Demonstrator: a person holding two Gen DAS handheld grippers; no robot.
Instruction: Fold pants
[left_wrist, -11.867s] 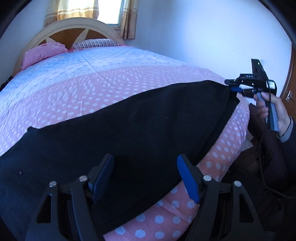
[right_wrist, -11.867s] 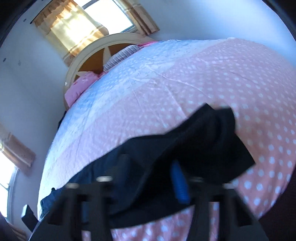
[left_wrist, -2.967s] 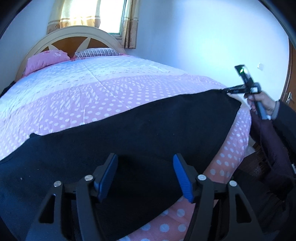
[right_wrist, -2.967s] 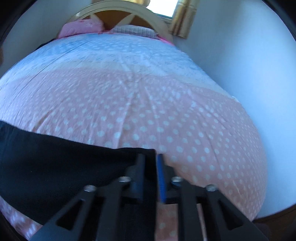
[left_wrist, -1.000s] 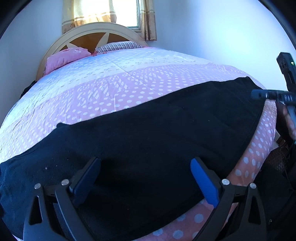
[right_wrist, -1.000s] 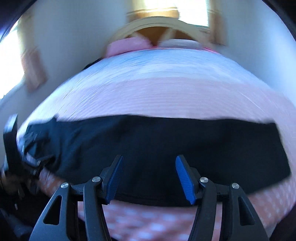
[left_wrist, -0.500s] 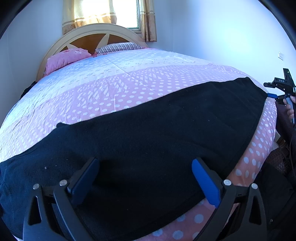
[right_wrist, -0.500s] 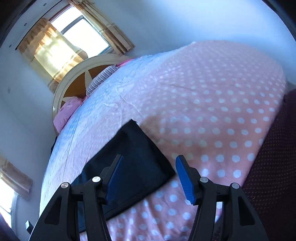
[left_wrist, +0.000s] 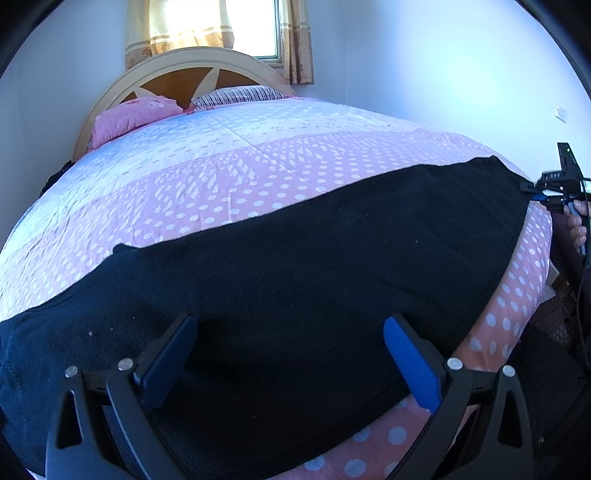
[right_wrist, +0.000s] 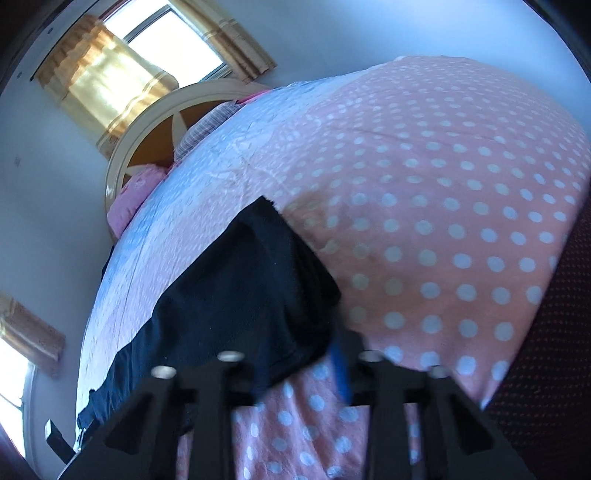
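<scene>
Lying flat across the bed (left_wrist: 258, 177), dark pants (left_wrist: 295, 266): we are holding the left hand-held gripper (left_wrist: 288, 354) spread apart; only the right wrist view shows the right hand-held gripper (right_wrist: 332, 354) clamping their corner.

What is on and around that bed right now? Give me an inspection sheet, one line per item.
Surface: pink and white polka-dot bedspread, smooth, covering the bed.
Job's things: black pants, laid flat across the foot of the bed, not yet folded crosswise.
Clutter: nothing seen on the bedspread besides the pants.
Grippers: left gripper open, above the pants' near edge; right gripper at the pants' far end corner, its own view blurred, so grip unclear.
Cables: a dark cable hangs down from the right gripper, off the bed.
Surroundings: arched headboard, pink pillow, striped pillow, curtained window, white walls.
</scene>
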